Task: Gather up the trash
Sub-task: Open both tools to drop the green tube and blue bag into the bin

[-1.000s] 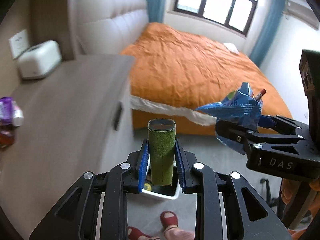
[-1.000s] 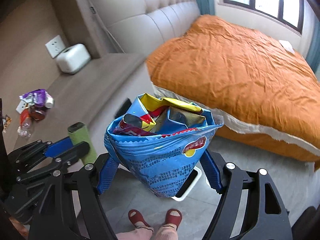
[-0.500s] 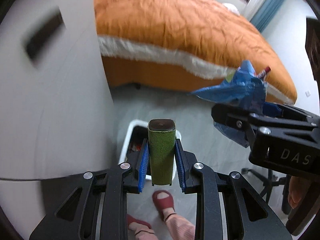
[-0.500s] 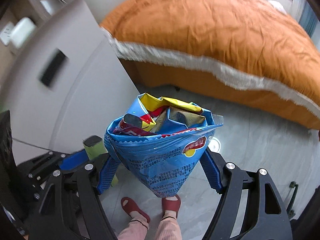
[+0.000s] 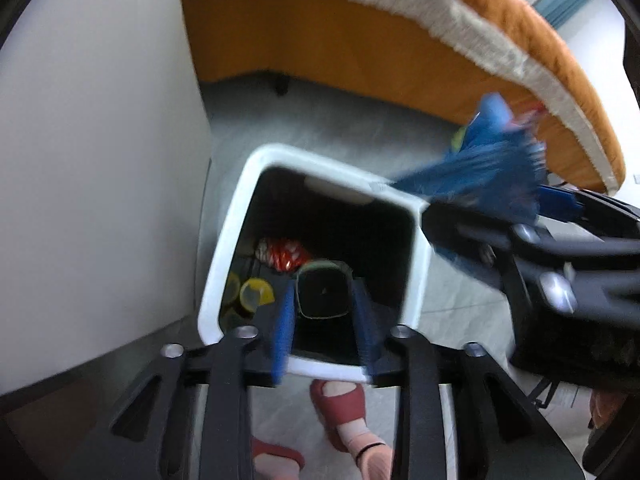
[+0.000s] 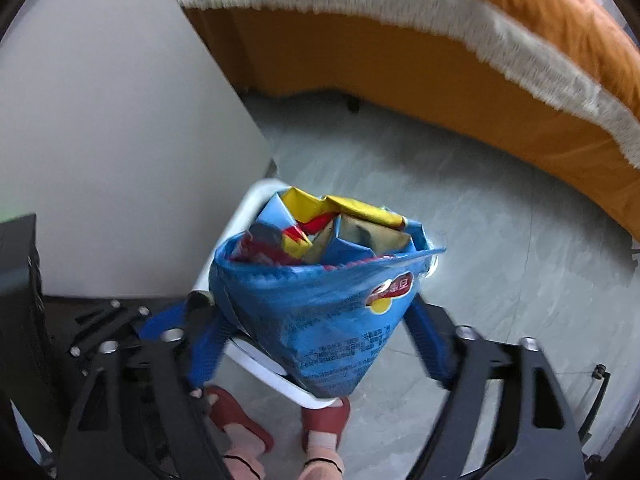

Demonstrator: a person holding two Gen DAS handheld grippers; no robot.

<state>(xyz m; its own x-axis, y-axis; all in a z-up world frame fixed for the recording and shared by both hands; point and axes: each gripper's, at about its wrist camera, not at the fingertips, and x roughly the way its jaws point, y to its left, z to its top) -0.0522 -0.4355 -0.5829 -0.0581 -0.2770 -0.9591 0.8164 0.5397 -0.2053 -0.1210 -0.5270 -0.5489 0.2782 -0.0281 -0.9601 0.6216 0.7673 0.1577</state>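
Note:
My left gripper [image 5: 323, 312] is shut on a green tube [image 5: 323, 294] and points straight down into the white trash bin [image 5: 234, 236], right over its opening. My right gripper [image 6: 320, 332] is shut on a blue chip bag [image 6: 324, 304] stuffed with wrappers, held above the bin's right rim [image 6: 276, 376]. The bag also shows blurred in the left wrist view [image 5: 488, 176]. The bin holds a red-and-white wrapper [image 5: 282, 254] and yellow pieces [image 5: 256, 294].
A white cabinet side [image 5: 92, 160] stands directly left of the bin. The orange bed [image 6: 460, 60] runs along the far side. Grey floor [image 6: 480, 216] lies to the right. The person's feet in red slippers [image 5: 340, 404] are just below the bin.
Both grippers have swung down from the cabinet top and bed view to point at the floor, and have moved over the trash bin. Each keeps its hold.

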